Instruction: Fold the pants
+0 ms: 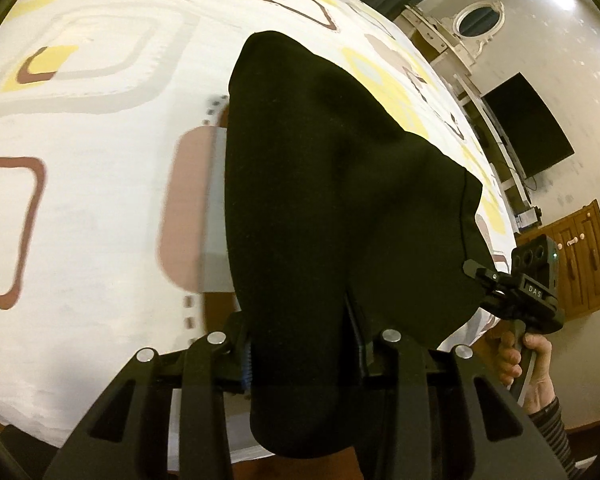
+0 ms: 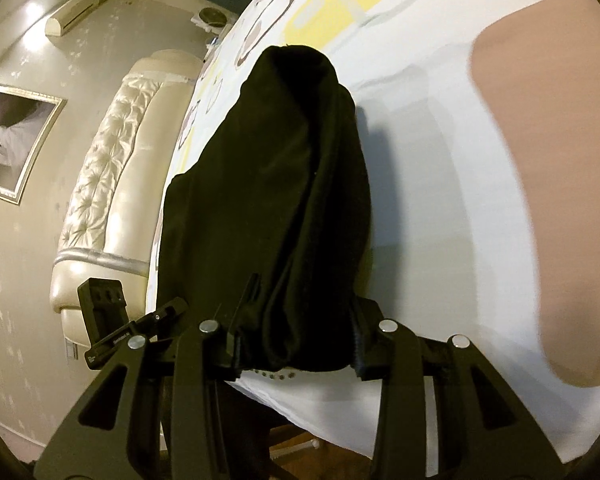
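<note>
Black pants (image 1: 332, 200) hang bunched over a bed with a white sheet (image 1: 100, 208) printed with brown and yellow squares. My left gripper (image 1: 304, 354) is shut on one part of their near edge, the cloth pinched between its fingers. At the right of the left wrist view, a hand holds my right gripper (image 1: 478, 276), which clamps the same edge further along. In the right wrist view the pants (image 2: 276, 184) rise from my right gripper (image 2: 296, 348), shut on the cloth, and their far end lies on the sheet (image 2: 428, 184). My left gripper (image 2: 168, 312) shows at the left.
A cream tufted headboard (image 2: 100, 184) and a framed picture (image 2: 16, 140) stand beyond one side of the bed. A black screen (image 1: 528, 128), a white-framed mirror (image 1: 478, 20) and a wooden cabinet (image 1: 580, 256) line the other wall. The bed's near edge lies just under both grippers.
</note>
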The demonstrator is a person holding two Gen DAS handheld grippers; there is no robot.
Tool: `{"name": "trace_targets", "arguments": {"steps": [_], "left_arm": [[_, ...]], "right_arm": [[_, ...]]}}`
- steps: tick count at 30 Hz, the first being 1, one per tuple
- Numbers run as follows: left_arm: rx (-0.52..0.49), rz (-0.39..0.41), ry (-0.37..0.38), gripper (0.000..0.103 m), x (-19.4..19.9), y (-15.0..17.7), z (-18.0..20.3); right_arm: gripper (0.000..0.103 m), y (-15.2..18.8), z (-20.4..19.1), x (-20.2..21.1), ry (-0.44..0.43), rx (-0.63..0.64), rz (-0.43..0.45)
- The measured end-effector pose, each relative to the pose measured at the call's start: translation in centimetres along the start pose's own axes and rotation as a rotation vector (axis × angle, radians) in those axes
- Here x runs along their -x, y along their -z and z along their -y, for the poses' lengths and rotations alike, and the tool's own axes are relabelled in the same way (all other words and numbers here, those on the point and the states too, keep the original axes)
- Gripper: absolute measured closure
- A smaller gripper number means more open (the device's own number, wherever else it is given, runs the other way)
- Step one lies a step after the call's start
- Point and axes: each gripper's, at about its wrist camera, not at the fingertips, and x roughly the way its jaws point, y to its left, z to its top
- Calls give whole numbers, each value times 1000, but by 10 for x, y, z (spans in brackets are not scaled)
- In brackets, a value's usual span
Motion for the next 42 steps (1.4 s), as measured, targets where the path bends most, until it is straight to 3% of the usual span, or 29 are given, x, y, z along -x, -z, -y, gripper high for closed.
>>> {"name": "trace_targets", "arguments": {"steps": [6,31,34,39,42], "left_arm": [[16,16,-2,66,9,4,-12],[44,22,26,64,5,3,-22],[27,24,39,60,4,4,-21],[-3,47,67,45,10,8,-22],[-27,72,105,36,25,11,-22]], "right_arm": [[66,1,-14,-16,-3,11,-18],[64,-2,-9,-30,-32,6,-39],[58,-3,-5,-30,-39,-11,-33],[34,-3,-7,-27,-94,4,-20],[23,-5,-15,-21,-79,54,-34]]}}
